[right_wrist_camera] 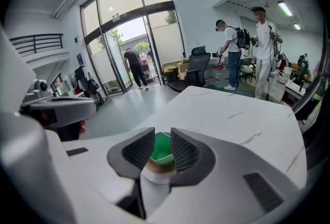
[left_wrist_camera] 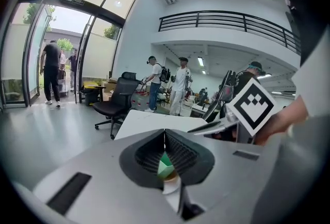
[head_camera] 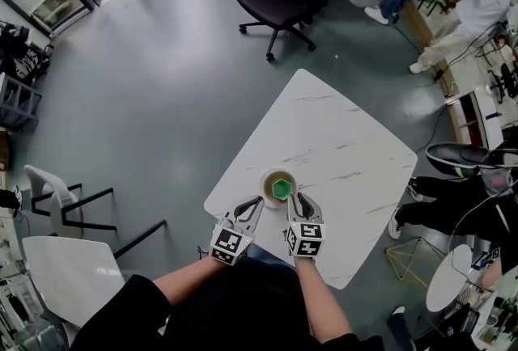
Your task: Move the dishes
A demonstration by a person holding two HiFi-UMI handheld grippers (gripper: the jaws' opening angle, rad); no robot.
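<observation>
White round bowl (head_camera: pixel 266 179) w/ green hexagonal cup (head_camera: pixel 282 189), near-left edge of white marble table (head_camera: pixel 340 139). It sits between the grippers: left gripper (head_camera: pixel 252 205) and right gripper (head_camera: pixel 298 200) each pinch its rim.

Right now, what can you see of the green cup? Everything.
The green cup is small and hexagonal, glossy plastic by its look, open side up and seemingly empty. It sits upright, nested inside a white bowl with a tan rim, on the marbled white table near the person's edge. The right gripper has its fingers closed on the cup's wall and the bowl's rim together. The left gripper pinches the bowl's opposite rim, beside the cup.
</observation>
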